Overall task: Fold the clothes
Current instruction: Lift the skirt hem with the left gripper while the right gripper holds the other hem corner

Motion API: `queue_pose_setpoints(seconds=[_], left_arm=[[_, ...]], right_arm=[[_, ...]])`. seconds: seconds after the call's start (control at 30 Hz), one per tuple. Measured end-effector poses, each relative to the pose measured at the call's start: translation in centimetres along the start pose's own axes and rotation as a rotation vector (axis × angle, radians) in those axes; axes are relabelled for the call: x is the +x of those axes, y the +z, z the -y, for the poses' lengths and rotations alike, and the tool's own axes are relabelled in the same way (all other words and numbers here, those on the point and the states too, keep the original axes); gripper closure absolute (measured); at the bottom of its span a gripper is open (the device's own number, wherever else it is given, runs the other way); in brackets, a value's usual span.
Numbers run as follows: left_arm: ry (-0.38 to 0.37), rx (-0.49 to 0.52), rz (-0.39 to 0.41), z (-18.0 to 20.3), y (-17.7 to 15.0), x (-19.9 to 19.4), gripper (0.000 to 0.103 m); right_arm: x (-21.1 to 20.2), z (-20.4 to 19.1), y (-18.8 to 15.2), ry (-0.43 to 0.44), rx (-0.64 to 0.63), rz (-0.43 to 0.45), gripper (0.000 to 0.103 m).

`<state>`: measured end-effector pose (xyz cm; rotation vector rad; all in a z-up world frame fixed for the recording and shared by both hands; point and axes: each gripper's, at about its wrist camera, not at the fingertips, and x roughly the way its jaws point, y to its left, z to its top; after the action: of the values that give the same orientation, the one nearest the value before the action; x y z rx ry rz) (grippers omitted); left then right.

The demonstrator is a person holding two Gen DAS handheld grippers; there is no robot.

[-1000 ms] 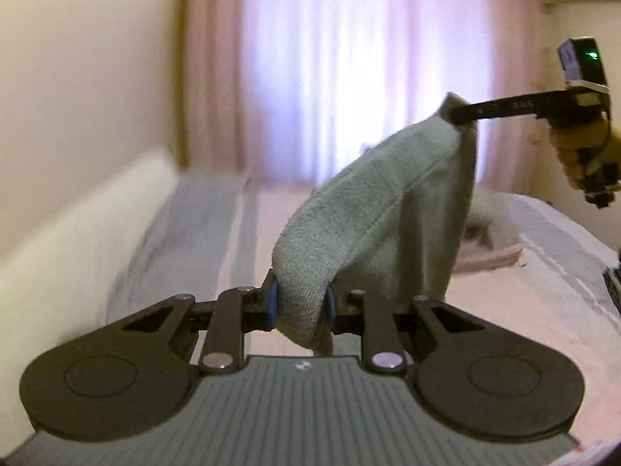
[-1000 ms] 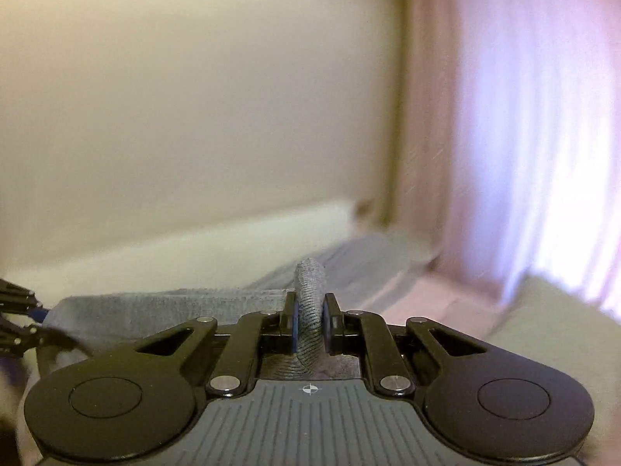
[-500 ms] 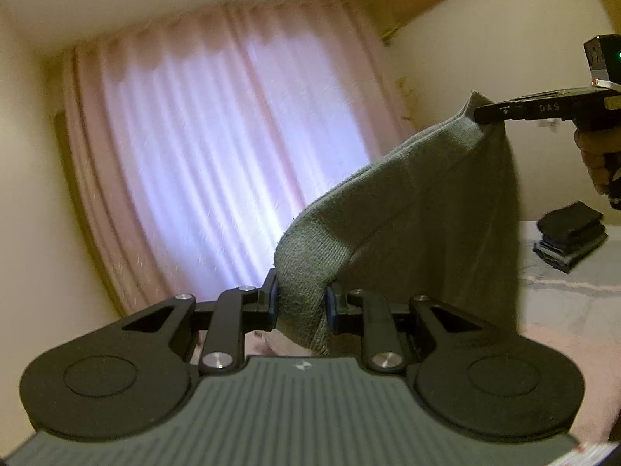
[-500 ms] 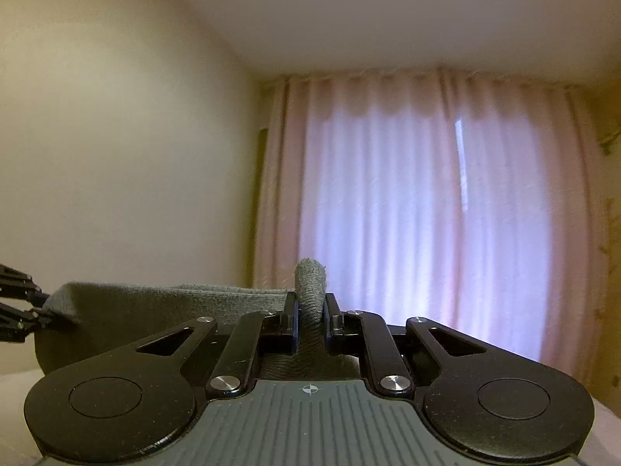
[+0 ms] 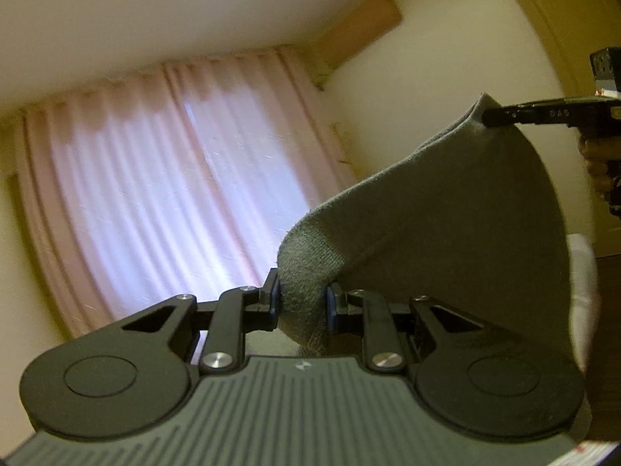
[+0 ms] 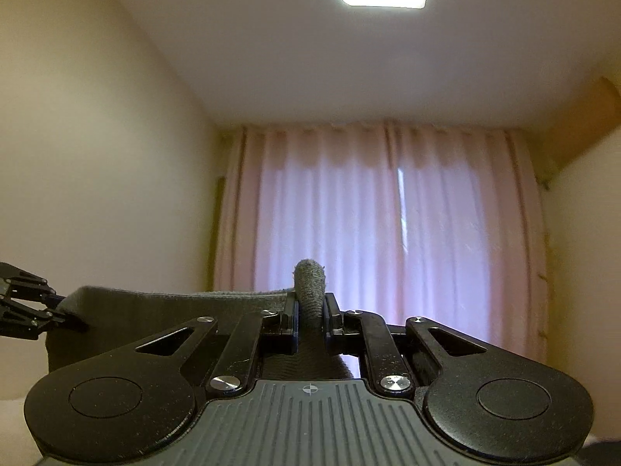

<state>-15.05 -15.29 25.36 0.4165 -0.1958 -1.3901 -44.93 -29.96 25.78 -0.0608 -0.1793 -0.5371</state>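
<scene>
Both tools are clamped tight on the grey knit garment (image 5: 446, 233), left tool (image 5: 300, 303) at lower centre, right tool (image 6: 310, 310) likewise, holding it aloft and spread, probably to straighten it for folding.

1. The left wrist camera sat just behind the left gripper (image 5: 300, 303), tilted up toward the curtain (image 5: 174, 194) and ceiling.
2. The right wrist camera sat just behind the right gripper (image 6: 310, 316), tilted up, facing the curtain (image 6: 368, 233) squarely.
3. Both views shared the curtain, the cloth (image 5: 446, 233) and each other's gripper.
</scene>
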Motion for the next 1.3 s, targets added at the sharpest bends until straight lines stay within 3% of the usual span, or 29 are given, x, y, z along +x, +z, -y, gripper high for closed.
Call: queue_pose_setpoints(seconds=[0.13,0.37,0.57,0.7,0.8,0.97,1.07,1.17,1.27,1.3], left_arm=[[-0.073,-0.034,-0.056,1.6,-2.6,3.4,0.083],[-0.141,-0.083,-0.179,3.0,-7.0,15.3,0.083],[-0.112,-0.167,-0.337,1.3,-12.8,34.2,0.084],[-0.066,-0.261,-0.481,0.4,-20.1,44.5,0.084],[-0.05,-0.301,-0.596,-1.7,-25.8,51.7,0.084],[-0.038,-0.329,-0.734,-3.1,-34.2,58.0,0.084],[-0.021,-0.341,-0.776,-2.6,-38.2,59.7,0.084],[0.003,-0.356,-0.796,-2.7,-40.2,60.0,0.084],[0.037,-0.336,-0.809,-2.9,-42.0,62.2,0.083],[0.048,-0.327,-0.816,-3.0,-43.0,62.9,0.076]], right_arm=[[-0.8,2.1,-3.2,-0.045,-0.005,-0.081,0.095],[8.5,10.5,-11.2,-0.077,0.061,-0.228,0.095],[22.9,20.4,-20.9,-0.03,0.138,-0.375,0.095],[33.7,25.6,-29.5,0.022,0.19,-0.512,0.095],[39.3,27.6,-36.4,0.054,0.199,-0.617,0.095],[42.3,28.1,-46.6,0.097,0.188,-0.746,0.095],[45.4,28.7,-49.4,0.124,0.173,-0.774,0.095],[47.9,29.0,-51.3,0.148,0.17,-0.788,0.095],[52.8,29.0,-53.4,0.165,0.151,-0.806,0.095],[54.1,29.0,-54.5,0.168,0.141,-0.822,0.095]])
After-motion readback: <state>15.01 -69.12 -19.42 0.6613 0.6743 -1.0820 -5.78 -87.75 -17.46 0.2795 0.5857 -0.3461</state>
